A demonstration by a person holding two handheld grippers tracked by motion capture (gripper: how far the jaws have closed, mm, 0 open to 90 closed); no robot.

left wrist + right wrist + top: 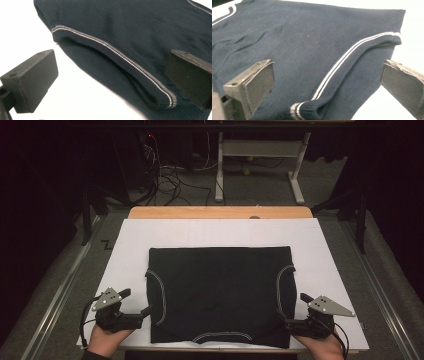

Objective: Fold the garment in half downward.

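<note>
Both grippers are open, jaws spread wide, nothing clamped. My left gripper (148, 310) sits at the near-left corner of the white board (130, 240); its fingertip looks to be at the edge of the dark sleeveless top (220, 290). My right gripper (295, 309) mirrors it at the near-right corner, jaws straddling the other armhole edge.

In the left gripper view the striped armhole trim (112, 51) runs between the two pads, fabric lying slack on the board, no pinch. Same in the right gripper view: double white stripe (342, 62) passes between the pads, cloth flat.

Top lies flat in the middle of the board, neckline (221, 336) at the near edge, hem toward the far edge, roughly square outline.

My read: this is a folding job, between grasps. Next move calls for closing on fabric at both near corners together, thin layers, so pads need to go low and get under the edge.
</note>
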